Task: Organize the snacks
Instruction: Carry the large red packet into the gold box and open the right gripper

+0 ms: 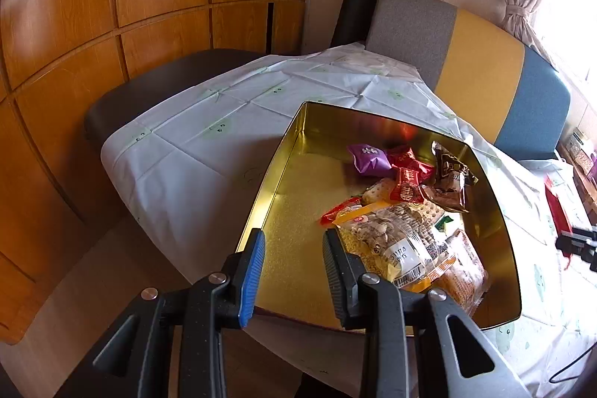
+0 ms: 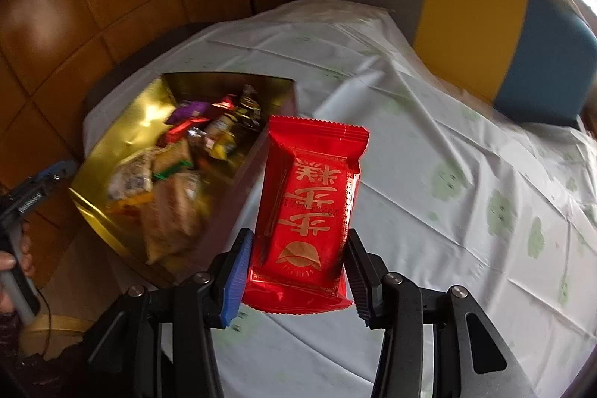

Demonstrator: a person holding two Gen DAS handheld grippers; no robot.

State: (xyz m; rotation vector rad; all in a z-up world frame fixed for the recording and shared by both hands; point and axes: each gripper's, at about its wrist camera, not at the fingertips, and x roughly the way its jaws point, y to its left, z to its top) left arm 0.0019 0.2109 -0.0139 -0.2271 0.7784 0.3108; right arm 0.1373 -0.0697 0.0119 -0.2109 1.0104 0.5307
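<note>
My right gripper (image 2: 296, 280) is clamping a red snack packet (image 2: 311, 207) by its lower sides, pads pressing into the wrapper so it stands upright and clear of the tablecloth (image 2: 429, 144); I judge this grip is keeping the long face free for a drop into the gold tin (image 2: 112, 152). The packet is hanging just right of the tin, above its near wall. My left gripper (image 1: 294, 273) is hovering over the tin's near left corner, fingers apart with nothing between them, probably there to steady the tin. Inside the tin, snacks (image 1: 406, 207) are piling toward its right side, leaving the left floor bare. Beyond the tin, a striped sofa back (image 2: 485, 25) and wooden wall panels (image 1: 112, 6) are standing well clear; only the tin wall is standing in the way.
</note>
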